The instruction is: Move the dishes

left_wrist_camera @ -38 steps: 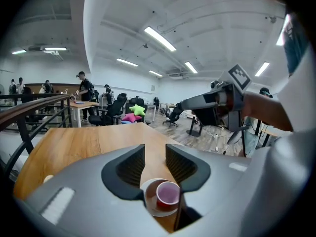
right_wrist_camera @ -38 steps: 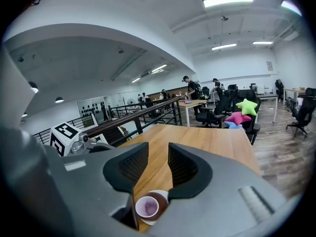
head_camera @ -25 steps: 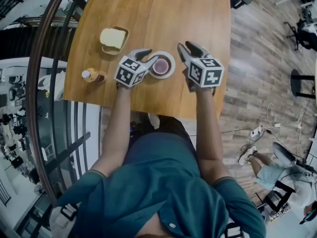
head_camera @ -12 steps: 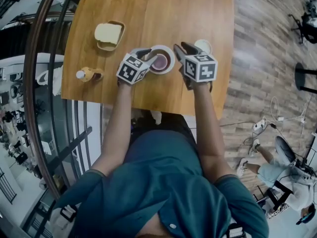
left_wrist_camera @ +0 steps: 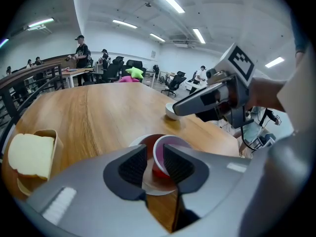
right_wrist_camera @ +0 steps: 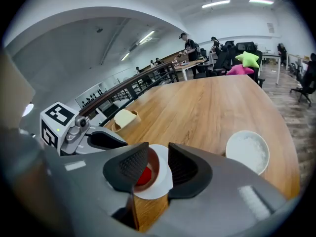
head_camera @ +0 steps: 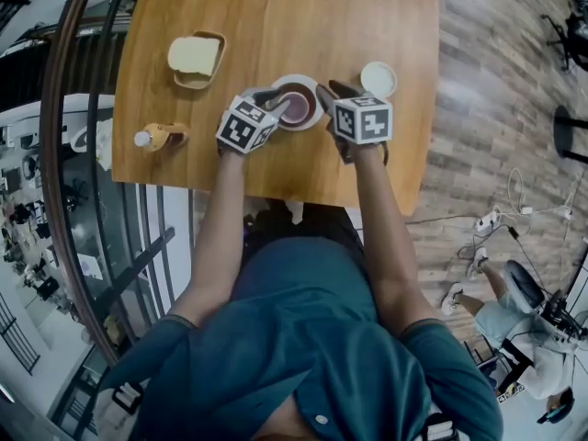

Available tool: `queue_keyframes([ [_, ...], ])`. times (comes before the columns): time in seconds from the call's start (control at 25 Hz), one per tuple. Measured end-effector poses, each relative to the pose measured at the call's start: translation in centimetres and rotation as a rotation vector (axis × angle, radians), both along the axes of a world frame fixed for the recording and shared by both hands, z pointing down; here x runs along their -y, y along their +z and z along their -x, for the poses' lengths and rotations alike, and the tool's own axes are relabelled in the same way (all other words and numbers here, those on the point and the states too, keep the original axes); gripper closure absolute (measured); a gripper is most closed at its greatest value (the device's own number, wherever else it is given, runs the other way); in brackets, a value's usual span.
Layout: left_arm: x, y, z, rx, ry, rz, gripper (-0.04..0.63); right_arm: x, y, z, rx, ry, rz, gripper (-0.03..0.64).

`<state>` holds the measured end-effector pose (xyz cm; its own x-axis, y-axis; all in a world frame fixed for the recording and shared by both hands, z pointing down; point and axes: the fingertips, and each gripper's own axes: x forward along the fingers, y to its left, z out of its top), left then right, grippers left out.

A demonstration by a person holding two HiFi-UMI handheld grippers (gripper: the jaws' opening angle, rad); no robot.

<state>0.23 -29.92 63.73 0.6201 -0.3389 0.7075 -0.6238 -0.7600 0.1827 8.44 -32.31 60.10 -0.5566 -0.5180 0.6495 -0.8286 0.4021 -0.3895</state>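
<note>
Between both hand-held grippers: plate [head_camera: 295, 78] with bowl [head_camera: 296, 107], sitting on the counter [head_camera: 276, 16].
Both are descending; left hand-held gripper [left_wrist_camera: 154, 154] is closing astride the rim, jaws still apart; right hand-held gripper [right_wrist_camera: 158, 162] is standing apart there; neither is clamping yet.

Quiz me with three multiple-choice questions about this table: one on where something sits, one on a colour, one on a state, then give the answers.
1. Where is the tan tray with the bread slice, relative to the cup on its saucer?
A. on the person's left
B. on the person's right
C. on the saucer

2. What colour is the small bowl?
A. white
B. blue
C. black

3. How do the jaws of the right gripper stand?
A. shut tight together
B. apart, with the saucer's edge between them
C. clamped on the small bowl

Answers:
1. A, the head view shows the tray left of the cup.
2. A, it looks white in every view.
3. B, the right gripper view shows a gap between the jaws holding the saucer's edge.
</note>
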Motion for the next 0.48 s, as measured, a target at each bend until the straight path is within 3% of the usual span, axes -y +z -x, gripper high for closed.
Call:
queue_keyframes([
  [0.48,0.0,1.7,1.2,0.027,-0.064,0.004,0.569,-1.8,5.6,1.4,0.015,-0.014,0.110,0.510],
])
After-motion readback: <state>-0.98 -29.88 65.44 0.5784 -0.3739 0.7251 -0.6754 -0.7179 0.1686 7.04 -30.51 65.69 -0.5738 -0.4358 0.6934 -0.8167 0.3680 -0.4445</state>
